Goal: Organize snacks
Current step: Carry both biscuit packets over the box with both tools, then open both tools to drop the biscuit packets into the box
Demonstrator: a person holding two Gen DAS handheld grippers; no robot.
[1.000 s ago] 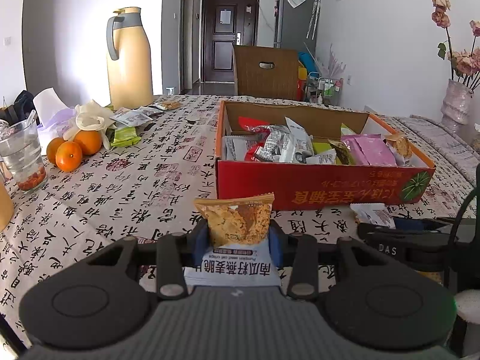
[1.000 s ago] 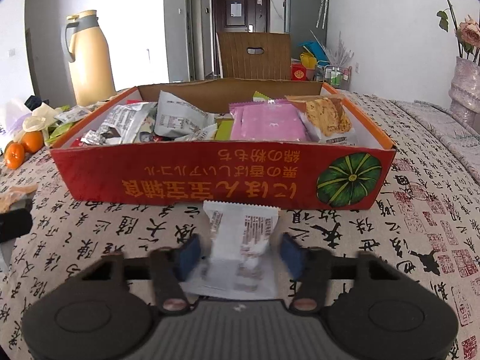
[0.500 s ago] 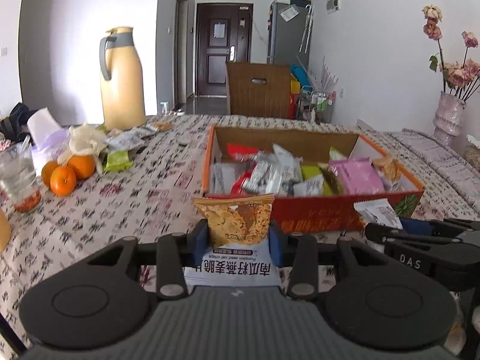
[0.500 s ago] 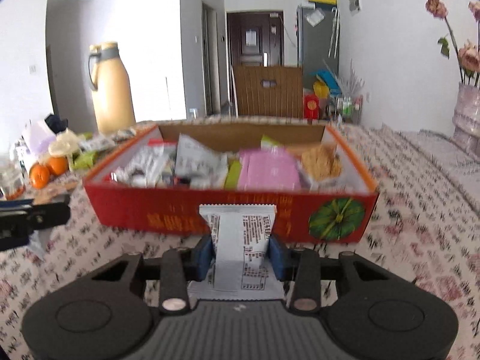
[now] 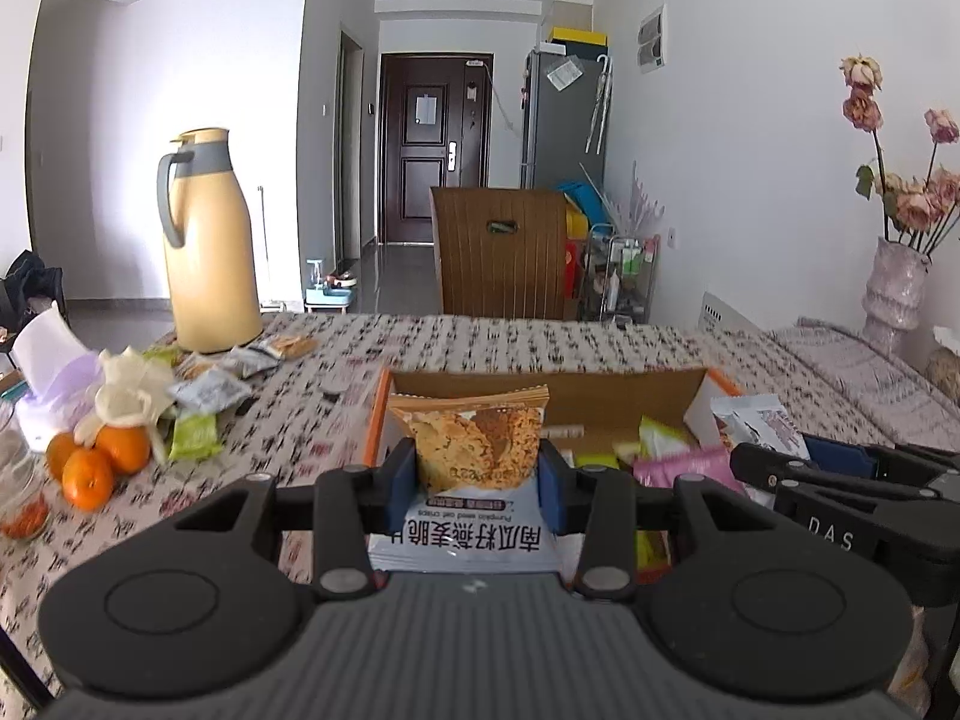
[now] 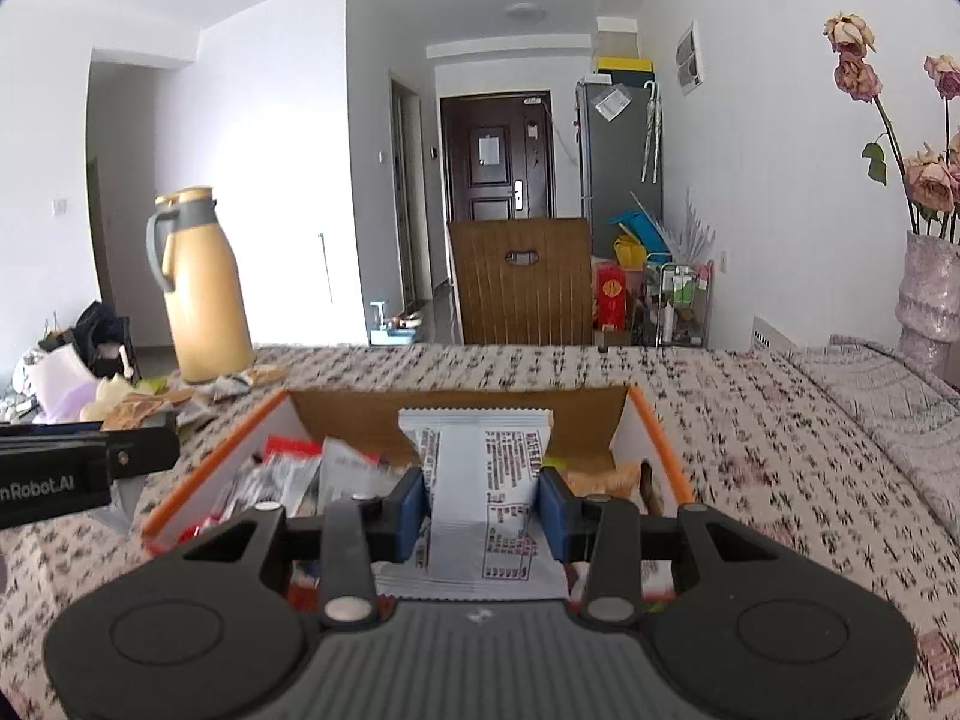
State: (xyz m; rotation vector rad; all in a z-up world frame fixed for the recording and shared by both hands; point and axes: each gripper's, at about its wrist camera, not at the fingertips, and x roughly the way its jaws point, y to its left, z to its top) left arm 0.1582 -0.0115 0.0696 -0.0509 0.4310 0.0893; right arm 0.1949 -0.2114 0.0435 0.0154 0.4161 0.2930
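My left gripper (image 5: pixel 477 489) is shut on an oat crisp packet (image 5: pixel 474 444), orange above and white below, held upright over the near edge of the open snack box (image 5: pixel 375 420). The right gripper (image 6: pixel 483 504) is shut on a white snack packet (image 6: pixel 480 468) with printed text, raised over the same box (image 6: pixel 216 468). Inside the box lie several packets, among them pink ones (image 5: pixel 678 468) and silver ones (image 6: pixel 282 480). The right gripper with its packet (image 5: pixel 756 420) shows at the right of the left wrist view; the left gripper (image 6: pixel 78 468) shows at the left edge of the right wrist view.
A tan thermos jug (image 5: pixel 207 246) stands at the back left of the patterned tablecloth (image 5: pixel 492 342). Loose snack packets (image 5: pixel 210 390), oranges (image 5: pixel 99 462), a tissue pack (image 5: pixel 48 372) and a glass (image 5: pixel 15 480) lie on the left. A vase of dried roses (image 5: pixel 897 282) stands far right; a wooden chair (image 5: pixel 501 252) beyond.
Both grippers have risen with their packets and come forward over the box. The box front, once facing me, now lies below the fingers.
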